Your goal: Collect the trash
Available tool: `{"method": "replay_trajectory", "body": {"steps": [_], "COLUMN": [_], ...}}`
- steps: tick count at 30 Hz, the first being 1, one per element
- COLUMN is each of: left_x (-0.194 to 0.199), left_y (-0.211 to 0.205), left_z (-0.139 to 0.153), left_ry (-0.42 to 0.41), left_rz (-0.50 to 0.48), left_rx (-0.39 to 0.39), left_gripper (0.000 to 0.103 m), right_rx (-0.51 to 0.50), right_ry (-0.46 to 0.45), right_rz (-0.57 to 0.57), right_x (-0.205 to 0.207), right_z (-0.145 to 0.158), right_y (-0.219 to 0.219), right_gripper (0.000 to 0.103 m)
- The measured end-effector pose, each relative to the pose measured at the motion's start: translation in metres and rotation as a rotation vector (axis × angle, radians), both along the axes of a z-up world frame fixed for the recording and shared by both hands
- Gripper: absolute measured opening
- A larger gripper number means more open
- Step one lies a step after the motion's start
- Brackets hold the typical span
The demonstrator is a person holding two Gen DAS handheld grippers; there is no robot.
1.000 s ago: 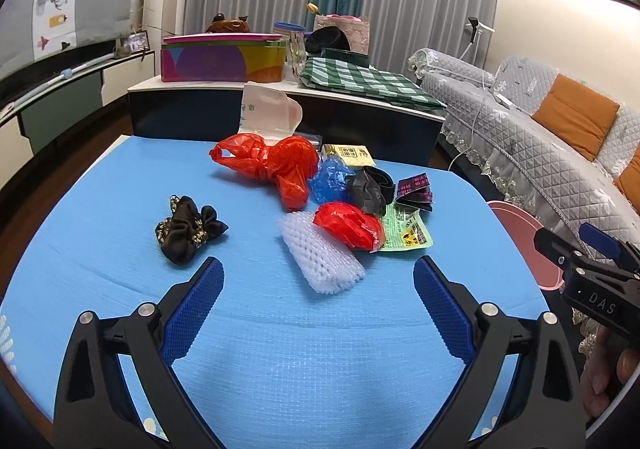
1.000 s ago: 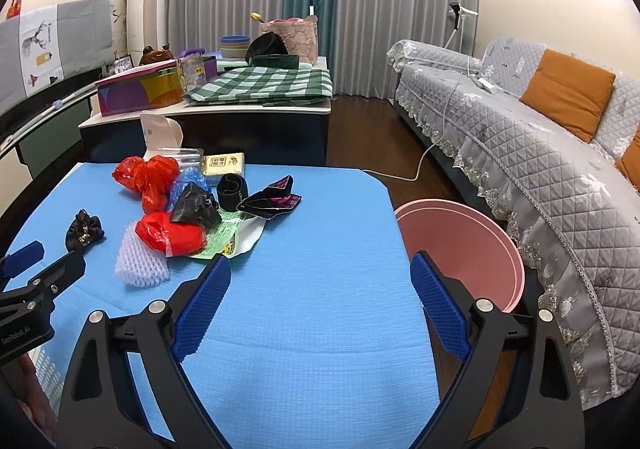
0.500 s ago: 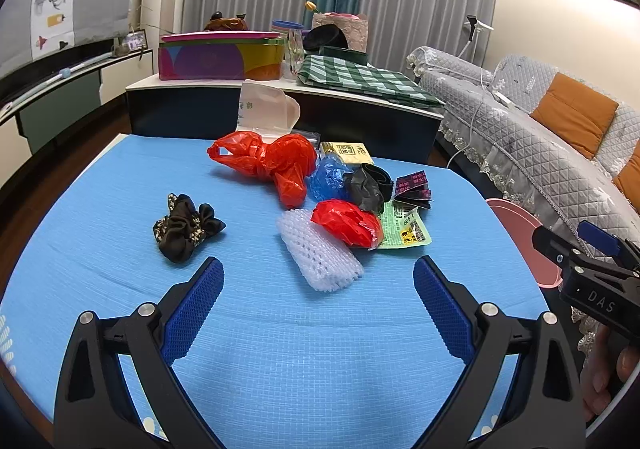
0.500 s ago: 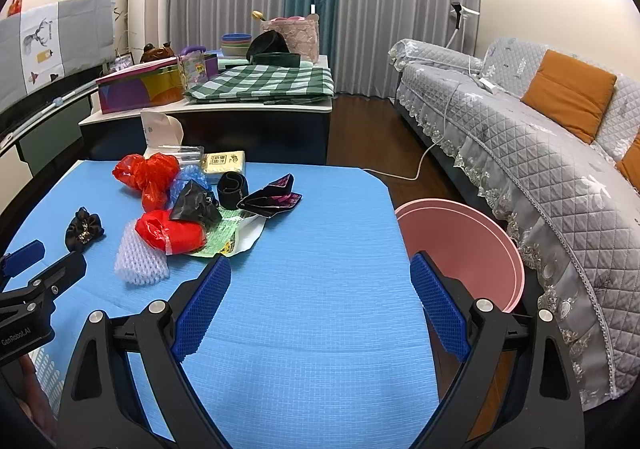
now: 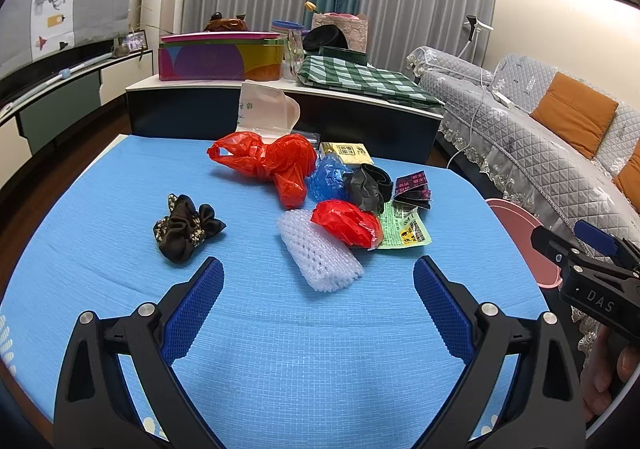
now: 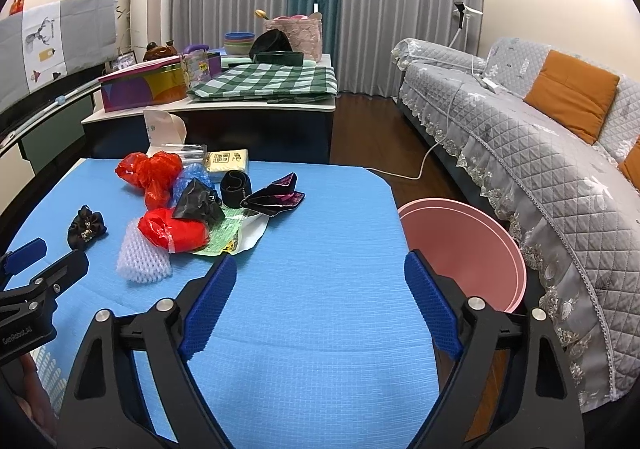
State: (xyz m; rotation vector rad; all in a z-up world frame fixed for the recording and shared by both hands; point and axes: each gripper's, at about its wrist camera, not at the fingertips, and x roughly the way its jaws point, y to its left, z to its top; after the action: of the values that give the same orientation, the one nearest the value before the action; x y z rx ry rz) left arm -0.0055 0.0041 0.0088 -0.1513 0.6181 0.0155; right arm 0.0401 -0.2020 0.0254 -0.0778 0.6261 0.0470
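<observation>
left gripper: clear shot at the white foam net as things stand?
Probably yes. The left gripper is open and empty, and the foam net lies just ahead between its fingers' lines, nearest of the pile. Only bare blue mat lies between. A red bag touches the net's far side, so it may drag.

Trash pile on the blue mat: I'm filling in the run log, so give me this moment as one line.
stage: before first pick | left gripper: open, empty | right gripper: open, empty, just narrowed | trash pile: untouched on mat | pink bin: beside table

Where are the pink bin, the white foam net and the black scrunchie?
pink bin [image 6: 460, 245], right wrist view, inner wall.
white foam net [image 5: 320, 257], left wrist view, middle of mesh.
black scrunchie [image 5: 186, 227], left wrist view, centre folds.
</observation>
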Motion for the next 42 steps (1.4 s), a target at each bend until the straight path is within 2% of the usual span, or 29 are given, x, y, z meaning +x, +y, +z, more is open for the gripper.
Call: {"method": "replay_trajectory", "body": {"steps": [5,10,12,20,26,29,34,38,42], "left_x": [0.000,0.000,0.001,0.009,0.022,0.033,0.053,0.069,0.078], "left_y": [0.000,-0.002,0.000,0.017,0.037,0.051,0.073,0.090,0.093], "left_z": [0.000,0.001,0.002,0.000,-0.005,-0.010,-0.018,-0.028,-0.035], "left_ry": [0.000,-0.009,-0.013,-0.009,-0.008,0.007,0.054,0.112,0.139], "left_rz": [0.001,0.007,0.017,0.079,0.152,0.196,0.270,0.314,0.322], "left_rx": [-0.004,0.000,0.000,0.014,0.052,0.073,0.063,0.023,0.025], "left_gripper": [0.092,0.092,0.092,0.089,0.088,0.087,0.085,0.084,0.082], "right_rx": [0.023,0.066,0.083,0.131,0.147,0.158,0.187,0.221,0.233], "right_ry": [0.010,0.028,0.035,0.080,0.145,0.179,0.244,0.281,0.306], "right_rz": [0.010,0.036,0.051,0.079,0.101,0.098,0.106,0.125,0.144], "right_x": [0.002,0.009,0.013,0.041,0.071,0.084,0.104,0.114,0.120], "right_z": [0.001,0.000,0.000,-0.008,-0.029,-0.040,-0.060,-0.071,-0.079], "right_y": [0.000,0.003,0.007,0.027,0.045,0.047,0.048,0.048,0.049], "right_gripper": [0.071,0.051,0.047,0.048,0.048,0.047,0.047,0.041,0.030]}}
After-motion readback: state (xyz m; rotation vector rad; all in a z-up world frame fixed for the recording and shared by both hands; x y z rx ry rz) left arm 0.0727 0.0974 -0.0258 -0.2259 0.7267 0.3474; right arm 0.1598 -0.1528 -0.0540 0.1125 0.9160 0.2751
